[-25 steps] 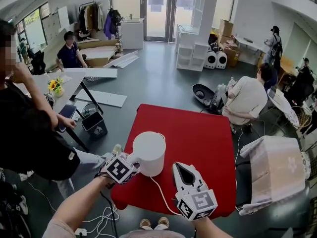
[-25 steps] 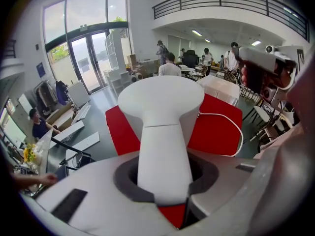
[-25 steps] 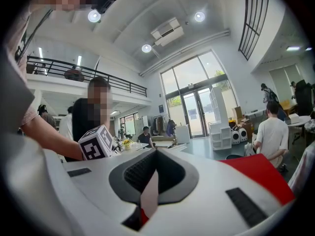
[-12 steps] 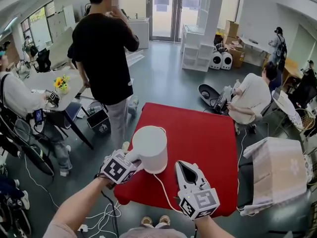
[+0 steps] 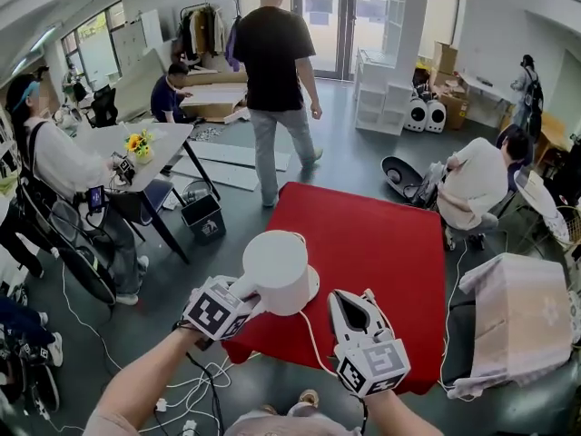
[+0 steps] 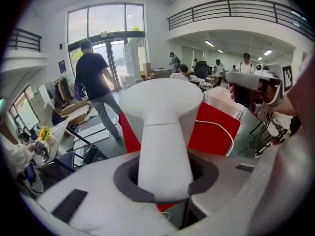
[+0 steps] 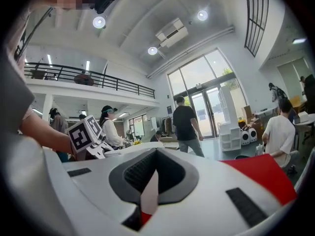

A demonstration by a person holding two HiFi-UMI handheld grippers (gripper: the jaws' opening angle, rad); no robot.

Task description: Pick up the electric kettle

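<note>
The white electric kettle (image 5: pixel 275 269) hangs a little above the near left part of the red table (image 5: pixel 381 243). My left gripper (image 5: pixel 243 296) is shut on its handle (image 6: pixel 162 156), which fills the gap between the grey pads in the left gripper view. The kettle body (image 6: pixel 165 102) stands beyond the jaws. Its round white base (image 5: pixel 311 284) shows on the table under the kettle's right side. A white cord (image 5: pixel 313 334) runs from the base toward me. My right gripper (image 5: pixel 343 305) hovers to the right of the kettle, its jaws together with nothing in them (image 7: pixel 152 181).
A standing person (image 5: pixel 277 71) is beyond the table's far end. Another sits at the right (image 5: pixel 477 184). A cloth-covered stand (image 5: pixel 517 321) is beside the table's right edge. A black bin (image 5: pixel 201 216) and a desk with flowers (image 5: pixel 136 143) are at left. Cables lie on the floor near me.
The kettle has risen off its base with my left gripper, and the base now shows beneath it. The standing person has walked from the table's left corner toward the doors.
</note>
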